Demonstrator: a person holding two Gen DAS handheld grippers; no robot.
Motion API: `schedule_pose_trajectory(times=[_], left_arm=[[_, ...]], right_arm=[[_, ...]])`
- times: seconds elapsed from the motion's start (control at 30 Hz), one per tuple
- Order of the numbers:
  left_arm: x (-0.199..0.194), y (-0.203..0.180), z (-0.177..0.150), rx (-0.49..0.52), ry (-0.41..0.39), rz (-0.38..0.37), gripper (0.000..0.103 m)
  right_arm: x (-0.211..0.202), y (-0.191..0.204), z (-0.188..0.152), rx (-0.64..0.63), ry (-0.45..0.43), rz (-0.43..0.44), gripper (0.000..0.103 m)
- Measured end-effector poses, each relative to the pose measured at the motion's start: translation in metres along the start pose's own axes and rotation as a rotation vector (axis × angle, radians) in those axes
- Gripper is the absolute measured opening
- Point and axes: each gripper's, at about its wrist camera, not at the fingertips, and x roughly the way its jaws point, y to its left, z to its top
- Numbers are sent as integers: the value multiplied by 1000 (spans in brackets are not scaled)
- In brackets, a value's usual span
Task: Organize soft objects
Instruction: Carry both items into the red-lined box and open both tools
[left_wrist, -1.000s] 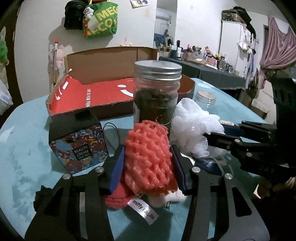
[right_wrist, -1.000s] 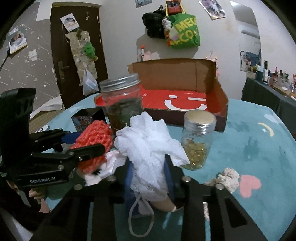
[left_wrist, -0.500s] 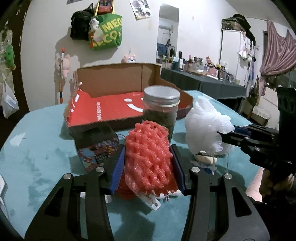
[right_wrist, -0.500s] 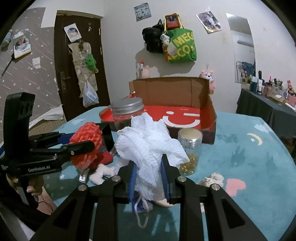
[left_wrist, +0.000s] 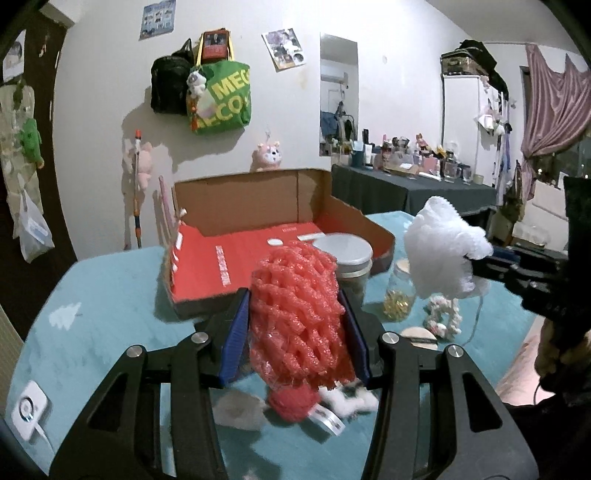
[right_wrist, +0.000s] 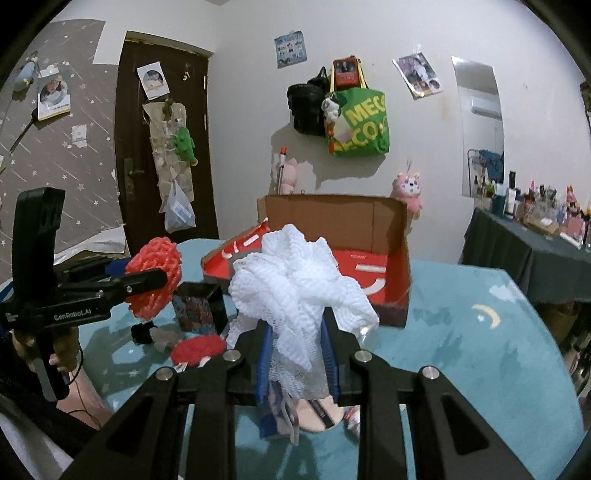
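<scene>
Now lifted off the bench (left_wrist: 92, 295), left tongs (left_wrist: 295, 332) clamp the red net (left_wrist: 295, 314), right tongs (right_wrist: 295, 354), lately tightened, pinch the white puff (right_wrist: 295, 280); box (right_wrist: 399, 258) at twelve o'clock likely receives both.

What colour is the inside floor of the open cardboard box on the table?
Red with white print, inside the cardboard box; clearest in the left wrist view.

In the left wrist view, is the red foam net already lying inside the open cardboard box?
No, the red foam net is clamped in the left gripper, in front of the open cardboard box.
</scene>
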Motion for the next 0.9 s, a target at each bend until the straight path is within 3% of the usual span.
schedule_pose_trajectory(times=[0.37, 0.9], left_arm=[[33, 12, 43, 65, 35, -20, 46], [123, 22, 93, 201, 218, -51, 46]], right_arm=[[20, -17, 49, -74, -23, -9, 26], [118, -43, 92, -164, 169, 54, 27]])
